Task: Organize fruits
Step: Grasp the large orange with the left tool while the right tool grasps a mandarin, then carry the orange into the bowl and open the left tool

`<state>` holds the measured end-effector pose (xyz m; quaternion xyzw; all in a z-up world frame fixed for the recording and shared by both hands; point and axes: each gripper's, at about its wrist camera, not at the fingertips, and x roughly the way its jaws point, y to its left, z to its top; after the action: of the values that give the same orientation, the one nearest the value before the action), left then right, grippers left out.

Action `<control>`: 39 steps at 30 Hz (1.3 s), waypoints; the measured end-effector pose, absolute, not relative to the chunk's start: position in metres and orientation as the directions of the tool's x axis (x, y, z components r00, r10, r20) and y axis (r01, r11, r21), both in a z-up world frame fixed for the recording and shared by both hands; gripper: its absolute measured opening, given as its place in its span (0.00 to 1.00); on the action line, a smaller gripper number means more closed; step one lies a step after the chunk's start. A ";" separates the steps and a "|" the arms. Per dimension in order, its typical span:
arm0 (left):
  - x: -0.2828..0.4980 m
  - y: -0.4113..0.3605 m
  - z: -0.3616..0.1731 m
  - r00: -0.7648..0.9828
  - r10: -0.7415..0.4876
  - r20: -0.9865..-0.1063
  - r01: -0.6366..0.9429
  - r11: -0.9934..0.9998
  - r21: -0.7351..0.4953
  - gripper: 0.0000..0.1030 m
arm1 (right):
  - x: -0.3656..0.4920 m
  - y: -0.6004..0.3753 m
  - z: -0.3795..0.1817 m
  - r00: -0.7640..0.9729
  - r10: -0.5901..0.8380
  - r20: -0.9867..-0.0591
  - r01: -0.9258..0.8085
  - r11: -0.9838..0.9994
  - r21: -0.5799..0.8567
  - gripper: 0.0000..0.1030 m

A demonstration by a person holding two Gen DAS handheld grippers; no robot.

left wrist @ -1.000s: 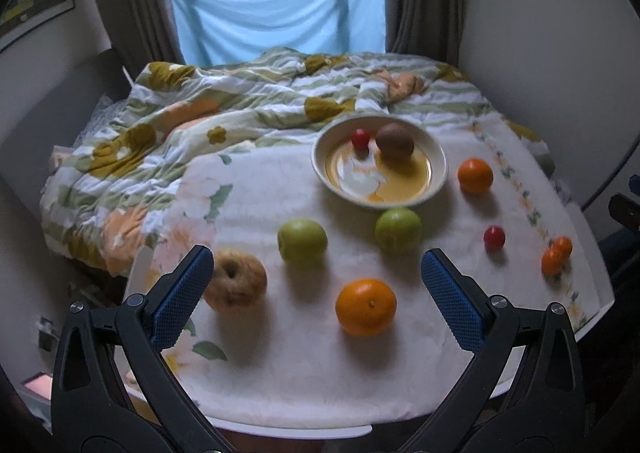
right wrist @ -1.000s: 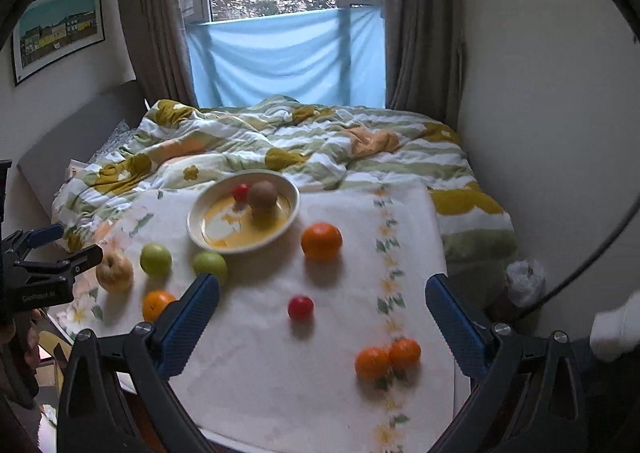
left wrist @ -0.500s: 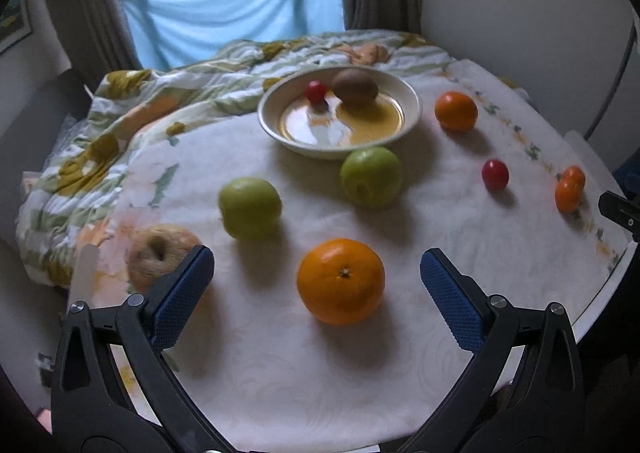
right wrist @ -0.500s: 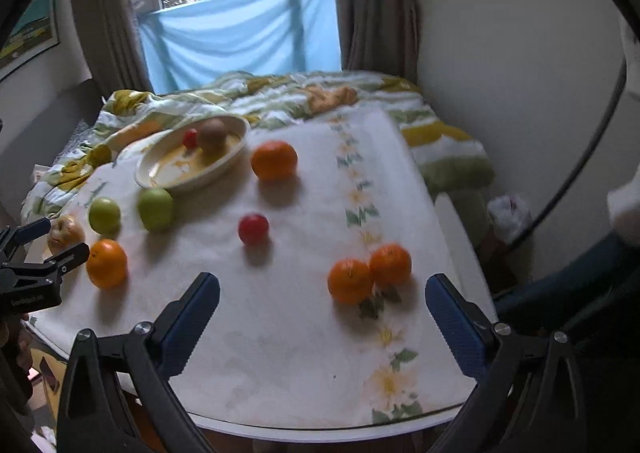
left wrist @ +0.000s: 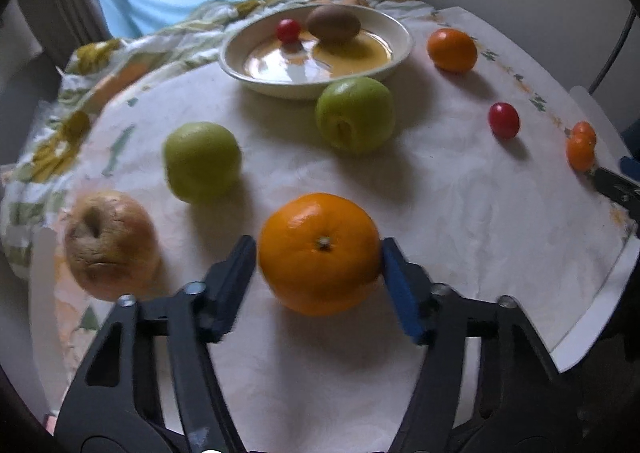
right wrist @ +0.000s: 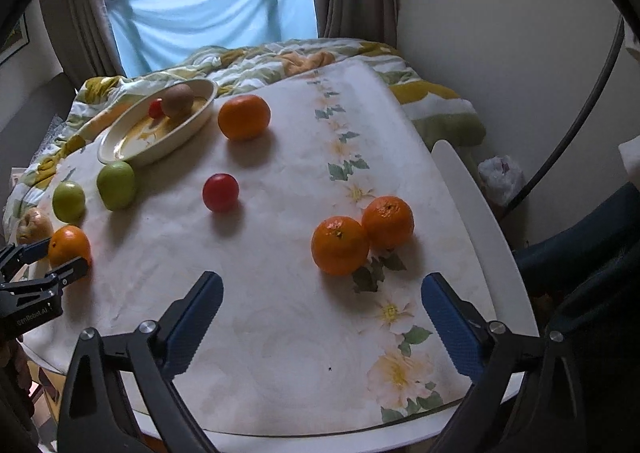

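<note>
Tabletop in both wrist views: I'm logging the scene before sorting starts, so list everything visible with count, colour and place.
oranges: four, orange; one beside bowl, touching pair at near right, one between left jaws
green apples: two, green, front of bowl
wrinkled apple: one, yellow-brown, left edge
red fruits: two, red; one mid-table, one in bowl
kiwi: one, brown, in bowl
bowl: one, cream, far side
tablecloth: floral white
left gripper: closing around orange
right gripper: closing, nothing between
</note>
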<state>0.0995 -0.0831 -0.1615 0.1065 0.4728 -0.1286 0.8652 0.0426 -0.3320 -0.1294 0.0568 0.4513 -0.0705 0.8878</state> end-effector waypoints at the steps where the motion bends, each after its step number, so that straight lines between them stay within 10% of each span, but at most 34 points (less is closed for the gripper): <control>1: 0.099 -0.083 -0.161 0.521 -0.121 -0.845 0.324 0.944 0.065 0.65 | 0.044 -0.332 -0.131 0.576 -0.074 -0.814 0.179 0.983 0.037 0.91; 15: 0.102 -0.084 -0.161 0.505 -0.110 -0.856 0.315 0.947 0.064 0.64 | 0.064 -0.336 -0.147 0.505 -0.081 -0.859 0.190 0.982 0.019 0.56; 39: 0.092 -0.074 -0.158 0.508 -0.103 -0.855 0.245 0.969 0.028 0.64 | 0.082 -0.337 -0.148 0.502 -0.091 -0.860 0.155 0.988 -0.014 0.33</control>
<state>0.0922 -0.0736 -0.1581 0.0729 0.4858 -0.1006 0.8652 0.0816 -0.3375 -0.1484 0.0326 0.4937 -0.0711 0.8661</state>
